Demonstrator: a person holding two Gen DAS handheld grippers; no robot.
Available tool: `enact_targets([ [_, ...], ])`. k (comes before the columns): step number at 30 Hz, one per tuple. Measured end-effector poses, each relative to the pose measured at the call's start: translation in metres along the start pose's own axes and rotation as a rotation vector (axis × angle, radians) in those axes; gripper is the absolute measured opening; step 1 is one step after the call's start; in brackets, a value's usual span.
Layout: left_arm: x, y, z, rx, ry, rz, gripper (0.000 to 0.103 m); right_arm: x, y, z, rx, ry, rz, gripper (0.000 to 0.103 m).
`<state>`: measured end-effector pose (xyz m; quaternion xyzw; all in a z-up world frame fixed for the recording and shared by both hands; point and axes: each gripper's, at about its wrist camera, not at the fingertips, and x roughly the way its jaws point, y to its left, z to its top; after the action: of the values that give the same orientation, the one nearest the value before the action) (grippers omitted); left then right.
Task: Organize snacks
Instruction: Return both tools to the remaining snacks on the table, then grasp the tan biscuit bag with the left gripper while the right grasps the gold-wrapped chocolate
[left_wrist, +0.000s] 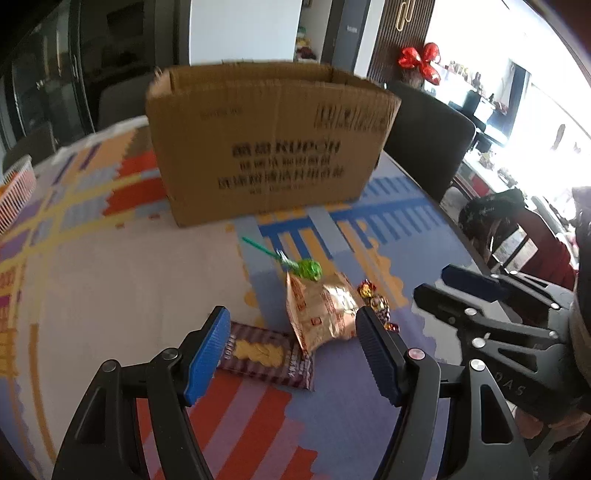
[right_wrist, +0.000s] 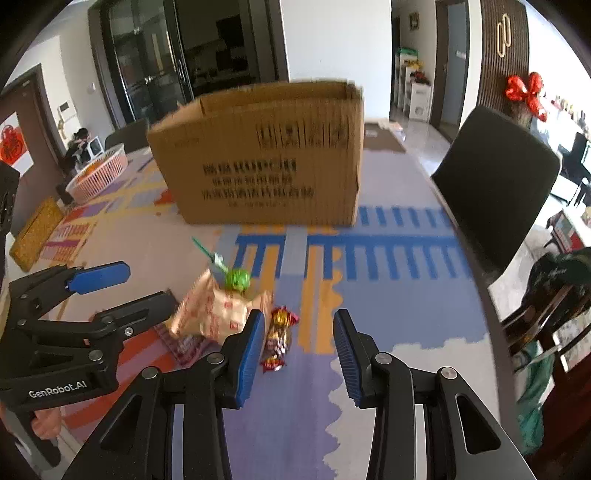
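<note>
Dark glass cabinet (right_wrist: 155, 62), white wall (right_wrist: 332, 40), black chair (right_wrist: 498, 184), possibly bright windows (left_wrist: 546, 110)

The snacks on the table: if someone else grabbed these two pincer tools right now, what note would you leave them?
Left gripper: open, empty, above the purple chocolate bar and gold snack bag.
Right gripper: open, empty, the wrapped candies by its left finger.
The green lollipop lies just behind the bag. All four sit clustered on the patterned mat, in front of the open cardboard box.
Done: nothing visibly packed; the box's inside is hidden.
Left: probably pick up each snack and put it in the box.
</note>
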<state>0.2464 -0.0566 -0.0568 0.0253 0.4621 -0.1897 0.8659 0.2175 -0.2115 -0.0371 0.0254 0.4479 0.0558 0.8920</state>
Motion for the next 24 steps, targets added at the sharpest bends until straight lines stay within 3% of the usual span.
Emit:
enact_targets([
  [8, 0.022, 0.004, -0.005, -0.024, 0.041, -0.074, 0.069, 0.024, -0.001, -0.011, 0.021, 0.073, 0.024, 0.040],
  [24, 0.053, 0.012, 0.000, -0.079, 0.086, -0.153, 0.063, 0.052, -0.009, -0.011, 0.057, 0.105, 0.058, 0.040],
])
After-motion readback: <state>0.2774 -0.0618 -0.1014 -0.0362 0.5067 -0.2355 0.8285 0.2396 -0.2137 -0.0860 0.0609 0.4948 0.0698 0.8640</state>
